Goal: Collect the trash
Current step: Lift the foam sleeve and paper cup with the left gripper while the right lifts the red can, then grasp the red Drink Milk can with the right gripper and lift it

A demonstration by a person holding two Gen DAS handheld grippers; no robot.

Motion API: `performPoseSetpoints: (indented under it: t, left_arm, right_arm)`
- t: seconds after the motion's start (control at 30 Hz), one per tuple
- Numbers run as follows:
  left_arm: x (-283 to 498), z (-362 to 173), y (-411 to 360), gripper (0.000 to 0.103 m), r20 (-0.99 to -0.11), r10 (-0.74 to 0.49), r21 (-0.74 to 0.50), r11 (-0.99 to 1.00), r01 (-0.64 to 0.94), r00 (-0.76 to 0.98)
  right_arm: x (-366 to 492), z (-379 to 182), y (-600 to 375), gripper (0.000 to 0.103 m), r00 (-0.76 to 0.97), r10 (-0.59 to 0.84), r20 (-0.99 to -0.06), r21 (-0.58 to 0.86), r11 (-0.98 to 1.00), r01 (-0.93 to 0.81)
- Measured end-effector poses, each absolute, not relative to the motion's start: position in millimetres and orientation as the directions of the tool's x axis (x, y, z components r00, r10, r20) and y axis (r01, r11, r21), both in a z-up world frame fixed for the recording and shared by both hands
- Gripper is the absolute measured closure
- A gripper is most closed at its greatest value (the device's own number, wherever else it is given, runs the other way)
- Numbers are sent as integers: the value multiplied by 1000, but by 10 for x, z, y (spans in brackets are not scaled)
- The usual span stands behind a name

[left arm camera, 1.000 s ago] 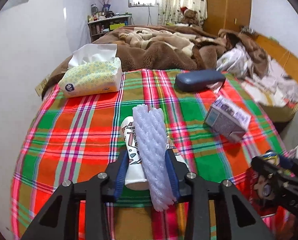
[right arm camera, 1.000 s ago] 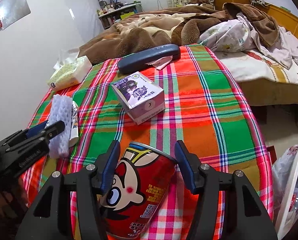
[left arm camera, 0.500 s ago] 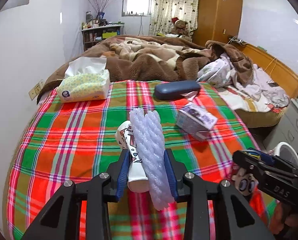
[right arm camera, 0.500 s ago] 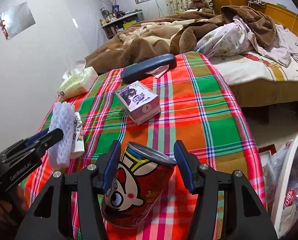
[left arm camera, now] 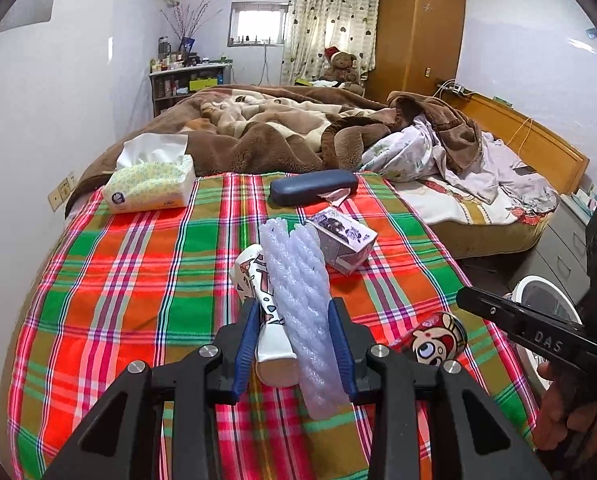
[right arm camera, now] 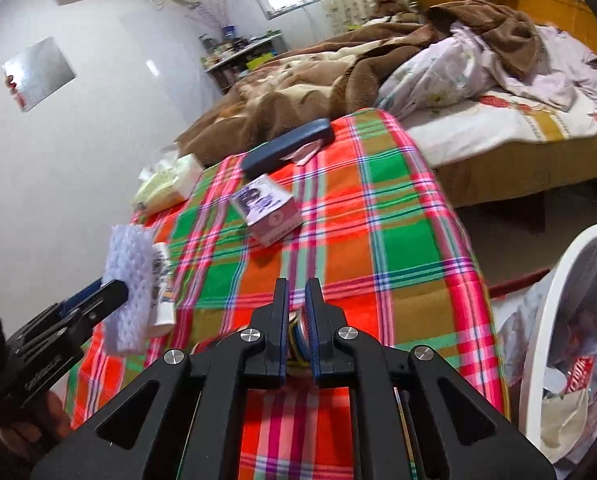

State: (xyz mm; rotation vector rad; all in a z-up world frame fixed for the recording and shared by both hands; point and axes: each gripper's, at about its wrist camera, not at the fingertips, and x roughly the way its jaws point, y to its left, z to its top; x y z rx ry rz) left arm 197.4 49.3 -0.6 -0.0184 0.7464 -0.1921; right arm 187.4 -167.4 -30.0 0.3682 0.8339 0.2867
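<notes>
- Both hands have drawn back from the bed since the earlier frames, so more of the room shows, and the white bin (right arm camera: 546, 320) now fills the right edge of the right wrist view.
- The right gripper (right arm camera: 297, 286) has just been closing. Its black fingers now stand pressed almost together where the red snack can (left arm camera: 430, 340) sat between them a moment ago.
- Only a yellow-and-blue sliver of that can shows in the slit, and I cannot tell whether the pads nip it.
- From the left wrist view the can sits low under the right gripper's fingers, over the near right corner of the plaid cloth (left arm camera: 138, 280). Its glossy cartoon face is turned toward the left hand, and its axis is hard to read.
- The left gripper (left arm camera: 294, 306) pinches two things side by side between its blue pads: a foam net sleeve (left arm camera: 298, 292) and a printed paper cup (left arm camera: 270, 344).
- The sleeve is pale lilac, ribbed and spongy. Its long axis runs along the fingers and points away toward the far end of the bed.
- The cup lies parallel on the sleeve's left, smooth and white, with one round end toward the camera.
- Both are held above the cloth.
- A purple milk carton (left arm camera: 344, 240) lies tipped on the cloth beyond them.
- Further off are a dark blue glasses case (left arm camera: 312, 192) and a soft tissue pack (left arm camera: 150, 184).
- A fleecy brown blanket (left arm camera: 258, 136) is heaped behind the cloth.
- The bin is lined with a thin plastic bag that holds crumpled wrappers.
</notes>
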Motion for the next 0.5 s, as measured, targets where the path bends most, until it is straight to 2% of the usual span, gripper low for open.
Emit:
performPoseSetpoints:
  t: [0.03, 0.07, 0.1, 0.13, 0.3, 0.4, 0.47, 0.5]
  left_arm:
    - [1959, -14, 496, 67, -674, -178, -83, 983, 165, 717]
    - [1945, -17, 496, 67, -676, -176, -83, 983, 163, 715]
    - [1933, -15, 502, 67, -676, -175, -82, 983, 163, 716]
    - [1918, -15, 508, 67, -676, -173, -81, 984, 161, 716]
    - [1890, -32, 567, 67, -680, -165, -77, 985, 154, 714]
    - [1863, -56, 624, 67, -686, -160, -81, 986, 143, 709]
    - [1838, -59, 672, 67, -685, -158, -87, 987, 136, 711]
    - [1826, -62, 691, 67, -684, -160, -90, 987, 135, 712]
  right_arm:
    - [1875, -303, -1640, 87, 623, 429, -655, 438, 886, -150]
    - [1868, -299, -1602, 71, 611, 450, -651, 434, 881, -186]
    - [1860, -291, -1548, 60, 609, 453, -651, 410, 885, -221]
    - [1864, -290, -1483, 45, 608, 447, -656, 377, 892, -249]
    - [1941, -314, -1215, 44, 568, 482, -667, 300, 872, -387]
    - [1960, -343, -1102, 42, 560, 441, -701, 198, 875, -441]
    - [1926, -330, -1067, 29, 535, 466, -705, 191, 851, -490]
    - [1901, -325, -1063, 28, 518, 482, -706, 192, 835, -516]
